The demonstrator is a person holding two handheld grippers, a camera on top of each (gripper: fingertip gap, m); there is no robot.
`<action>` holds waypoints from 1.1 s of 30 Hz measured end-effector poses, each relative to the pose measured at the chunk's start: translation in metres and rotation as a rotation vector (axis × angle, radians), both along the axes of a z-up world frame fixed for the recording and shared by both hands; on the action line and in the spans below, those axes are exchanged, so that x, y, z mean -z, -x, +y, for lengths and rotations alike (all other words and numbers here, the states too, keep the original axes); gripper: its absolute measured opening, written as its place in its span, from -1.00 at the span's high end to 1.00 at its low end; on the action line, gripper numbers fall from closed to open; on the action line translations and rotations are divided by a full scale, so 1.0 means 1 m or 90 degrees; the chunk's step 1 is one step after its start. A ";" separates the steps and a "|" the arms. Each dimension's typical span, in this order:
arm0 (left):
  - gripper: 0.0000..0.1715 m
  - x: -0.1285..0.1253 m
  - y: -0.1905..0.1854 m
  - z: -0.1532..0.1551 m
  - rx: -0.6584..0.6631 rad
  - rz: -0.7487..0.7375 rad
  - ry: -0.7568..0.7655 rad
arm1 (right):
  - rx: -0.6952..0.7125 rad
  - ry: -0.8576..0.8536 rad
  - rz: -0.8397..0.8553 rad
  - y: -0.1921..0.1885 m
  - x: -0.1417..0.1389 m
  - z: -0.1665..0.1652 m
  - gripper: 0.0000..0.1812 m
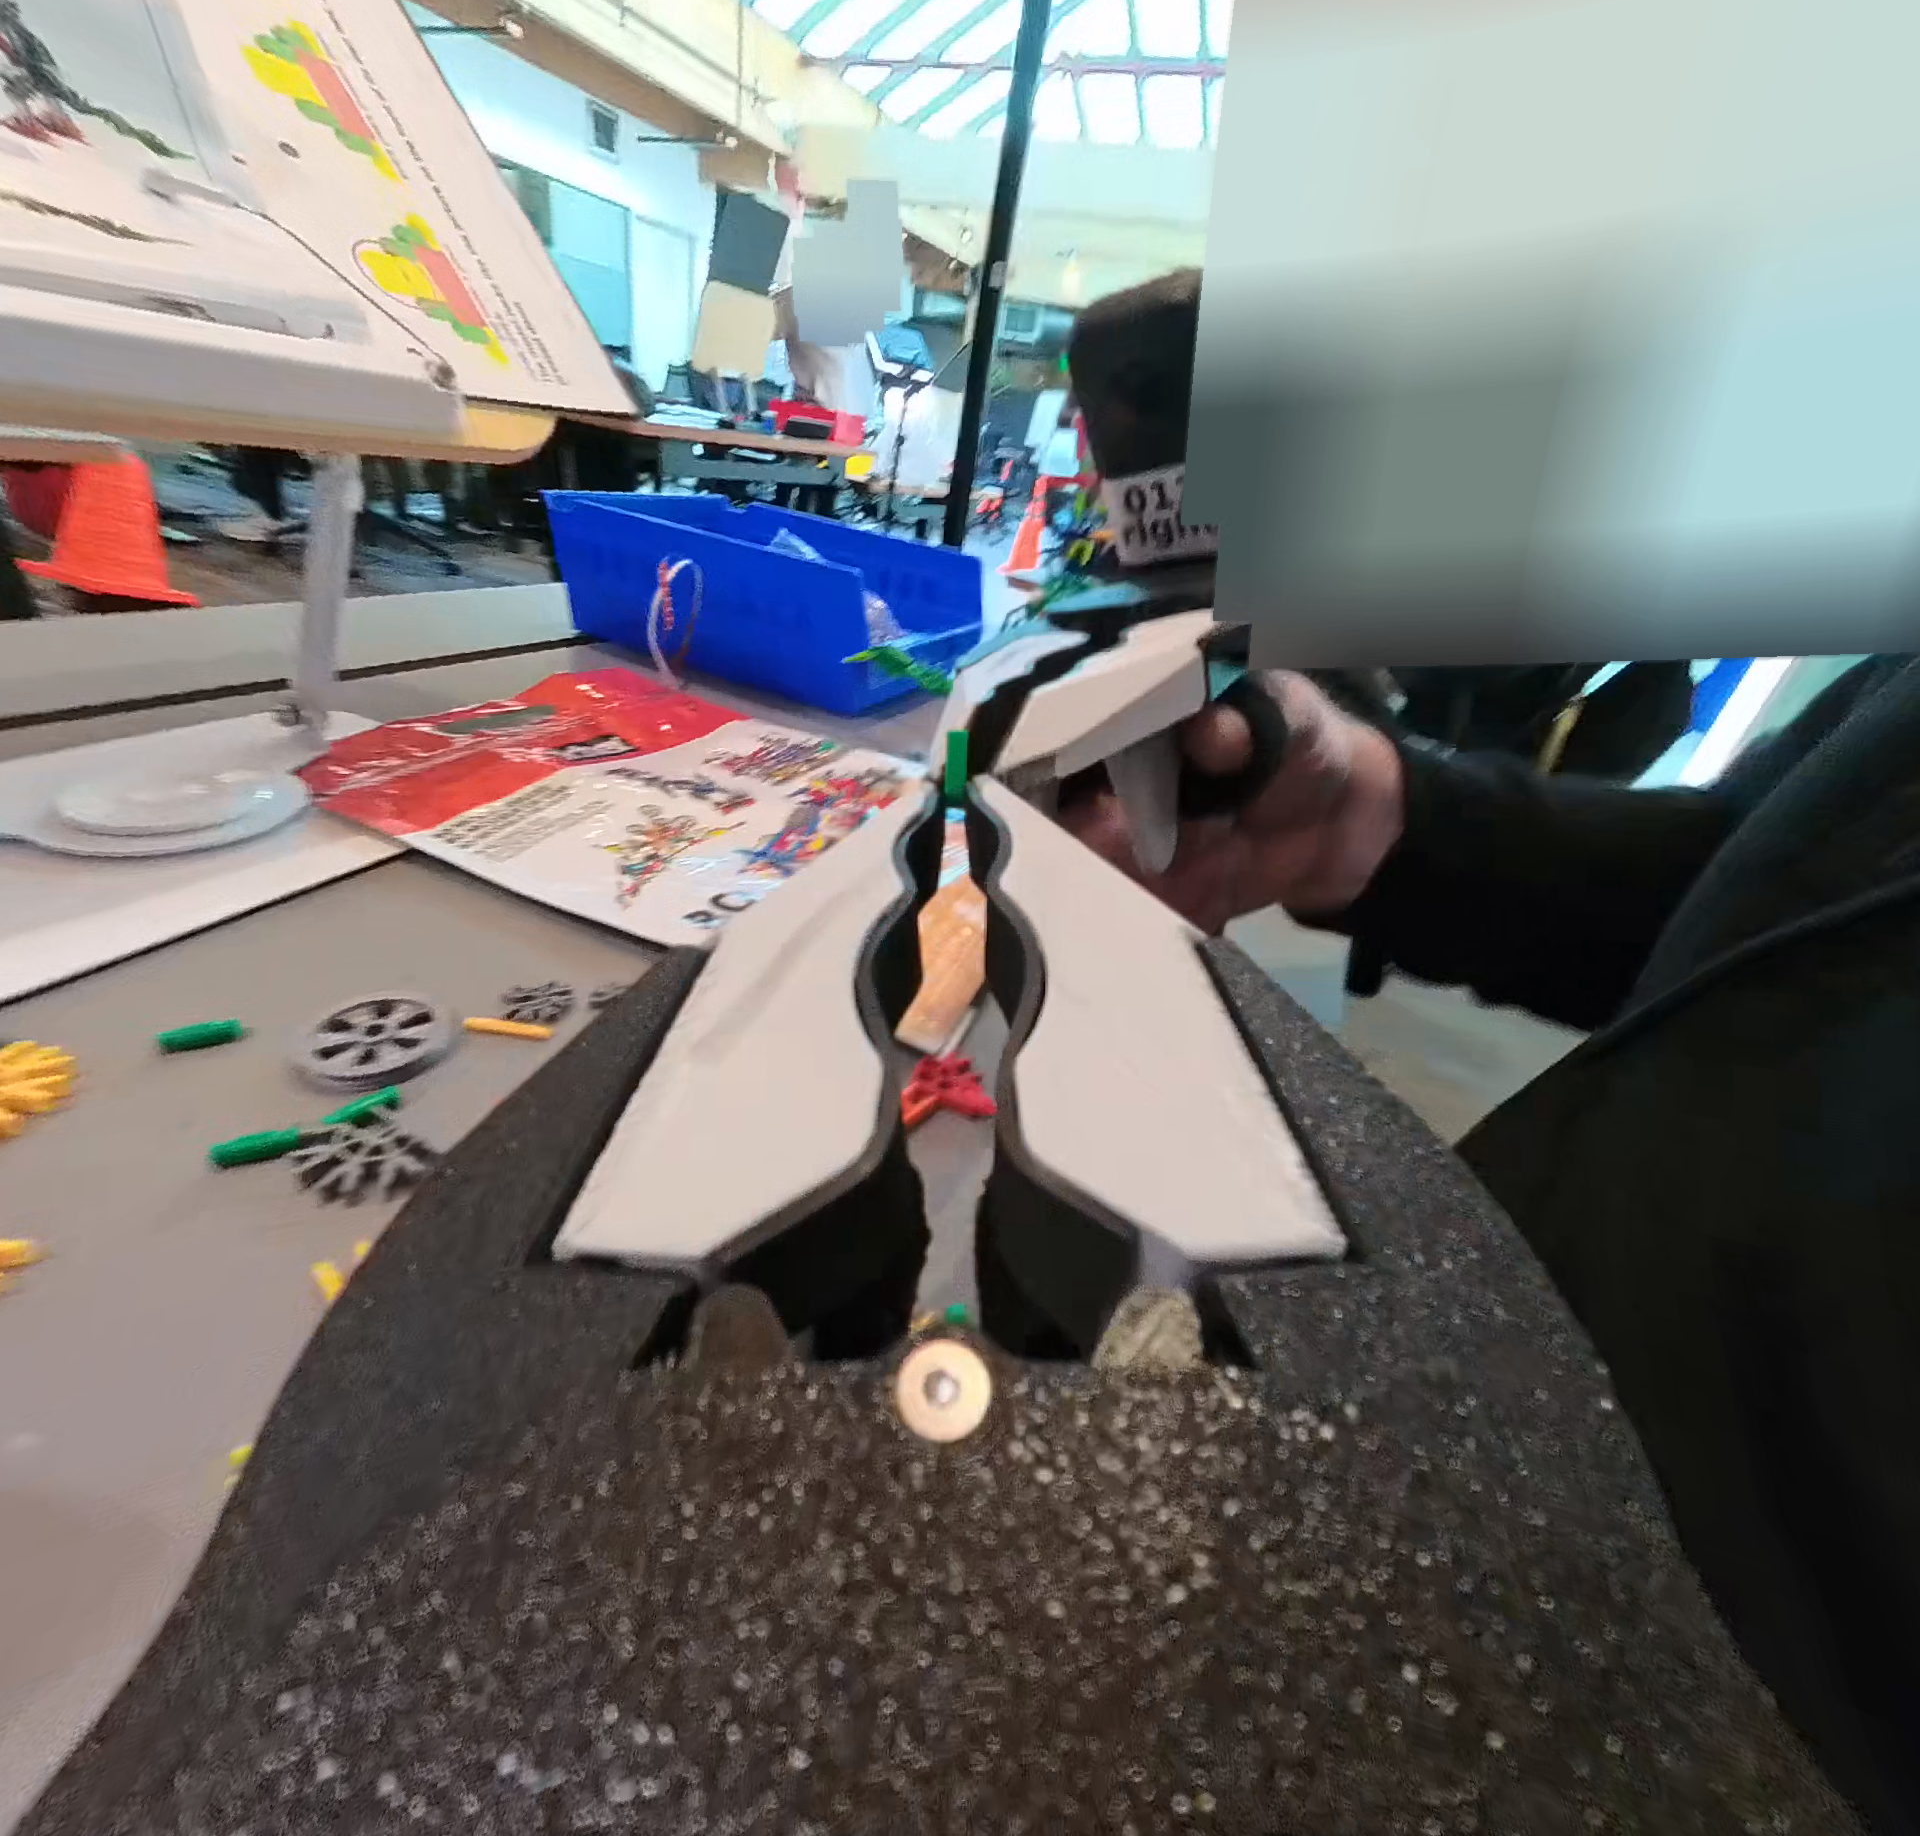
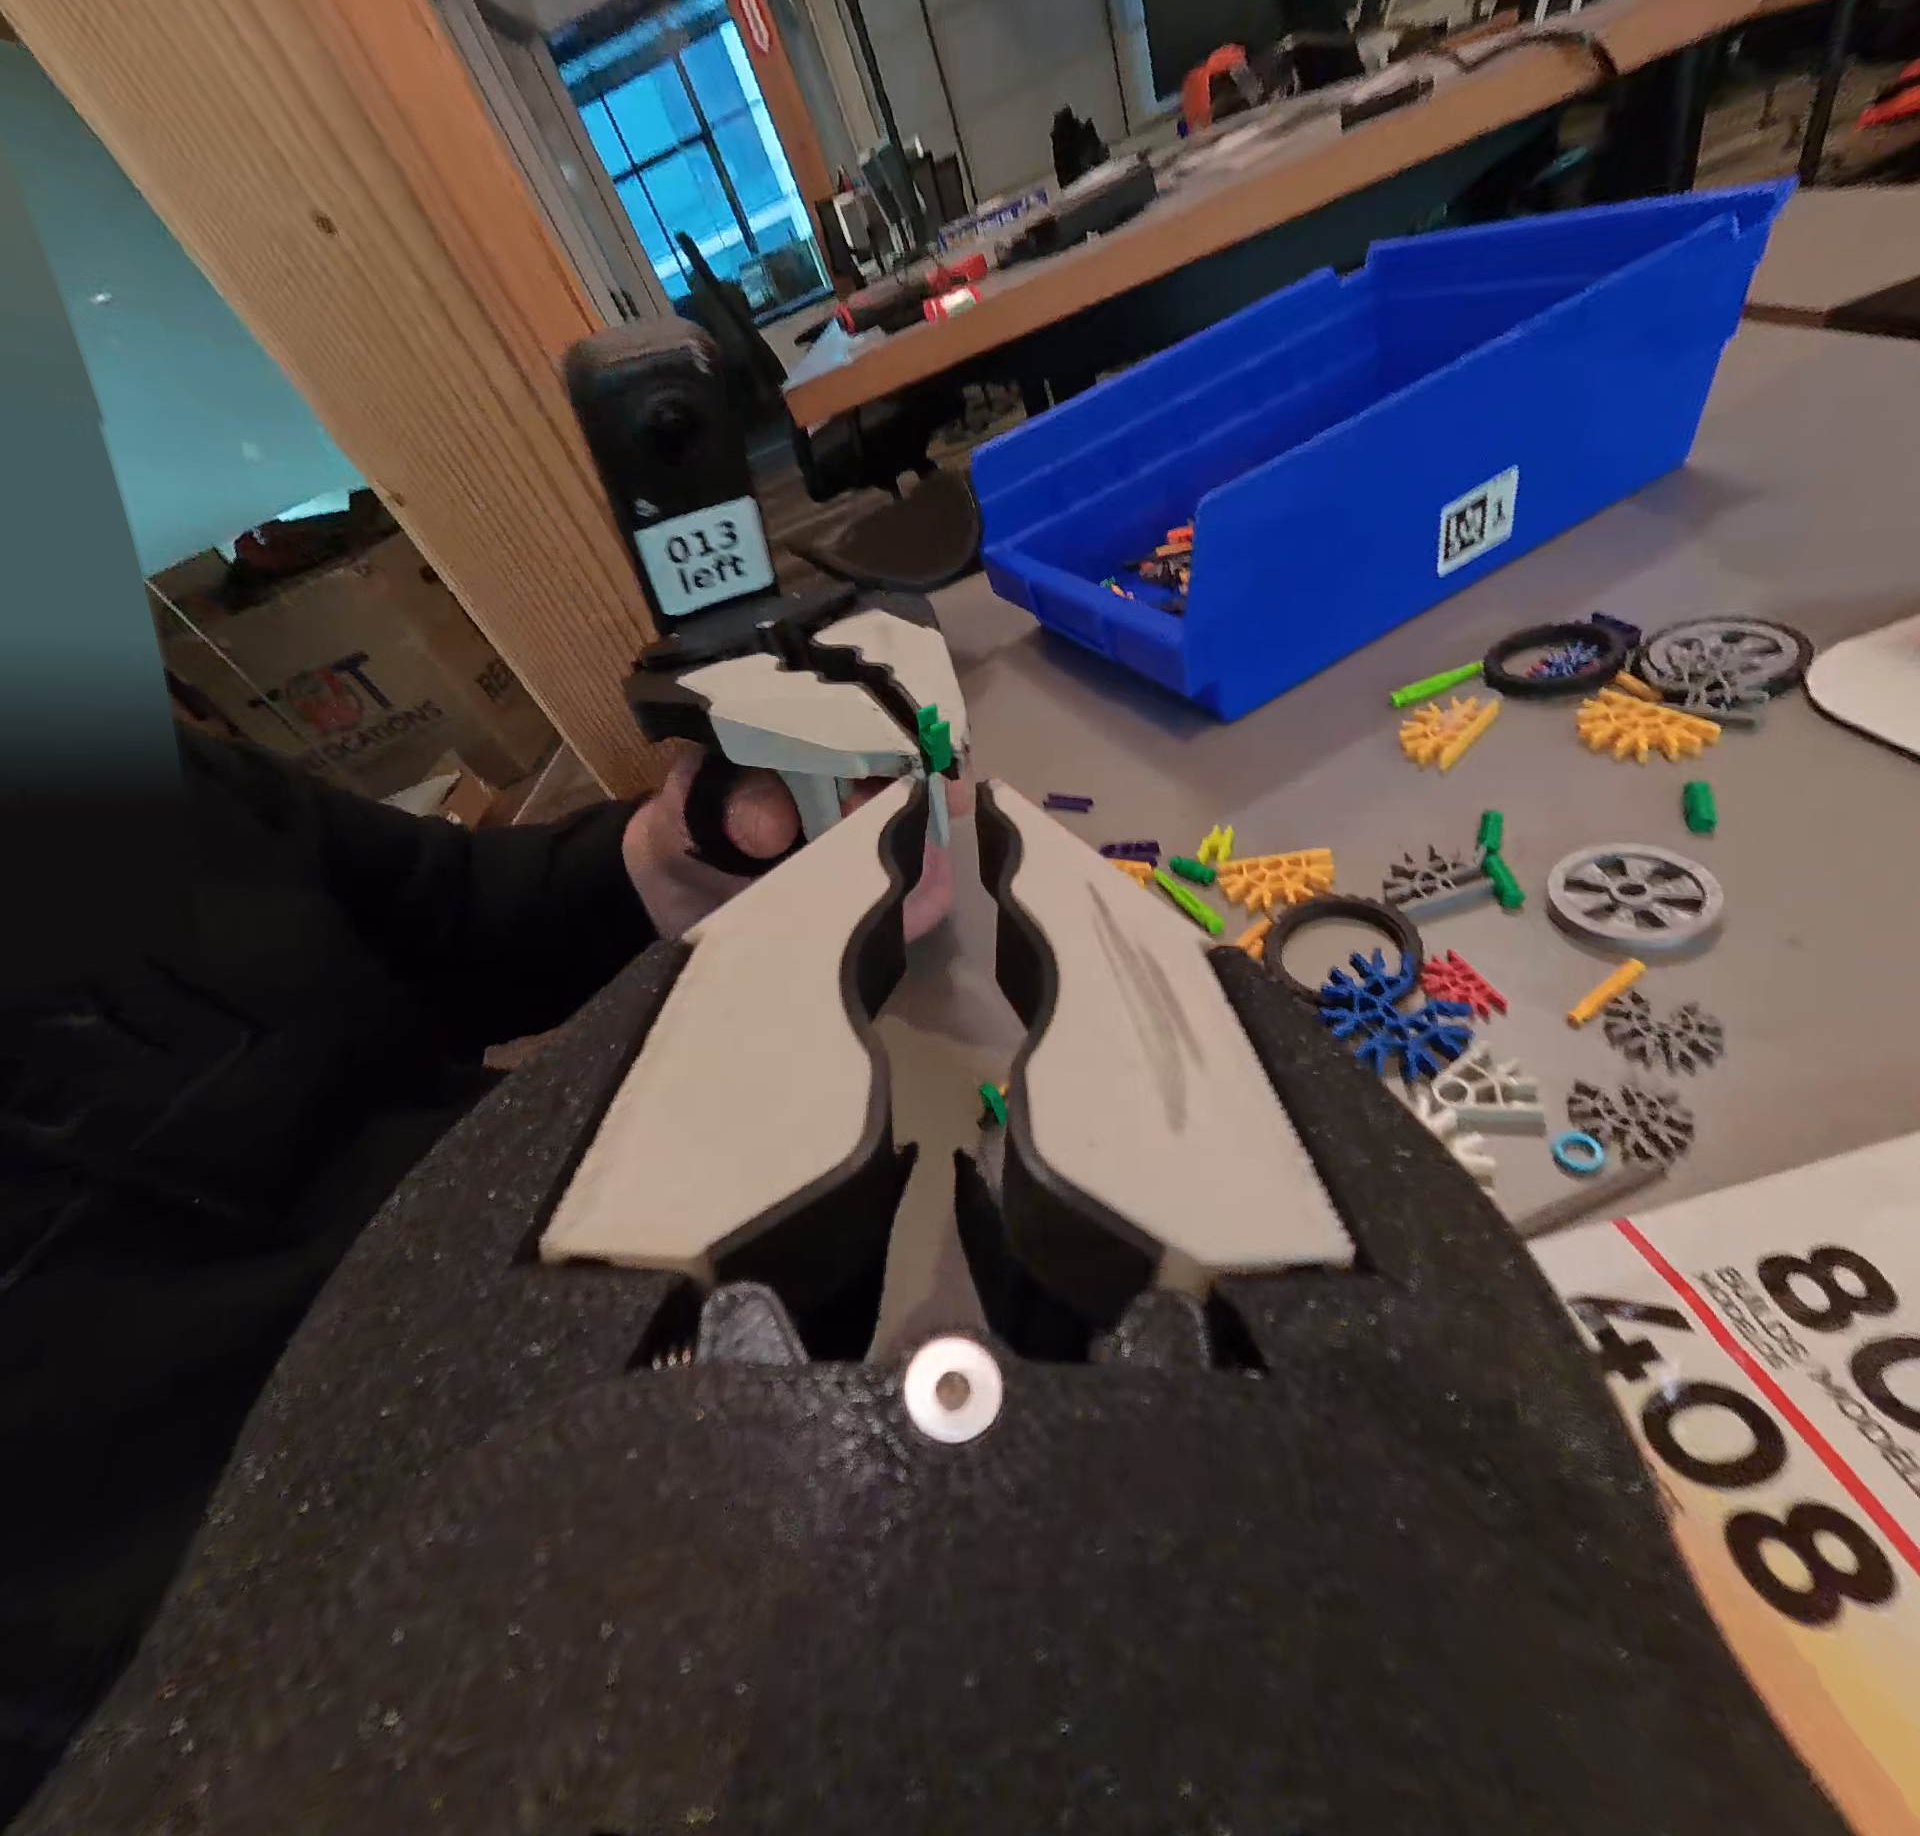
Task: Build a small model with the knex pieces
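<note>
My left gripper (image 1: 954,797) is shut on a short green rod (image 1: 956,760) and holds it upright above the grey table (image 1: 208,1371). In the right wrist view the left gripper (image 2: 925,747) shows farther off with the green rod (image 2: 935,735) pinched at its tip. My right gripper (image 2: 951,797) points at it, tips just below the rod, jaws nearly closed with a narrow gap. I cannot tell whether it grips the rod. It also shows in the left wrist view (image 1: 982,742), tip against the rod. A hand (image 1: 1288,799) holds it.
A blue bin (image 2: 1351,498) stands behind the grippers. Loose pieces lie on the table: grey wheels (image 2: 1633,898), yellow connectors (image 2: 1273,877), a blue connector (image 2: 1392,1012), a red connector (image 1: 948,1085). An instruction sheet on a stand (image 1: 260,176) is at the left, with a leaflet (image 1: 623,799) beside it. My left and right fingertips are right by each other.
</note>
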State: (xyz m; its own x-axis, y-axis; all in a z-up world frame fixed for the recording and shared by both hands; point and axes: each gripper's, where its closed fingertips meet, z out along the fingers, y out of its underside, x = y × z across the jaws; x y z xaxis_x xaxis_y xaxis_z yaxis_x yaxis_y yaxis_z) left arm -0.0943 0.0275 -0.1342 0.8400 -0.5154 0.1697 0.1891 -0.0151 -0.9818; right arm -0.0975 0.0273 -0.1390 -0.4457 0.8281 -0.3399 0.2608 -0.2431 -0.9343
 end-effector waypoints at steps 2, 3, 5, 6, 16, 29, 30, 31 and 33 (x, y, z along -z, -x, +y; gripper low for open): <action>0.99 -0.007 -0.002 -0.002 0.024 -0.057 -0.003 | 0.004 0.009 0.035 0.000 -0.009 -0.005 0.91; 0.99 -0.009 -0.005 -0.003 0.039 -0.075 -0.002 | 0.005 0.017 0.046 0.000 -0.012 -0.006 0.91; 0.98 -0.013 -0.008 -0.005 0.060 -0.103 -0.004 | 0.008 0.029 0.057 -0.001 -0.017 -0.007 0.92; 0.99 -0.014 -0.009 -0.006 0.069 -0.118 -0.003 | 0.002 0.037 0.061 -0.002 -0.018 -0.009 0.94; 0.99 -0.021 -0.021 -0.015 0.163 -0.207 0.016 | -0.019 0.077 0.086 -0.012 -0.026 -0.018 0.98; 0.69 -0.009 -0.017 -0.017 -0.031 0.374 -0.083 | -0.063 0.094 -0.022 -0.020 -0.009 -0.014 0.99; 0.66 -0.009 -0.017 -0.018 -0.037 0.424 -0.095 | -0.072 0.098 -0.034 -0.020 -0.007 -0.015 0.99; 0.66 -0.008 -0.018 -0.018 -0.039 0.474 -0.103 | -0.084 0.099 -0.045 -0.021 -0.006 -0.017 0.99; 0.67 -0.005 -0.019 -0.016 -0.052 0.562 -0.126 | -0.095 0.098 -0.063 -0.021 -0.002 -0.020 0.99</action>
State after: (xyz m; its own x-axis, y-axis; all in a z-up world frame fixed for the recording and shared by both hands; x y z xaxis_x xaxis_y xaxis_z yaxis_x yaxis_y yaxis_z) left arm -0.0757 0.0112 -0.1289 0.6576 -0.3997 -0.6386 -0.6404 0.1498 -0.7533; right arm -0.0765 0.0074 -0.1367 -0.5175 0.6907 -0.5052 0.3926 -0.3329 -0.8573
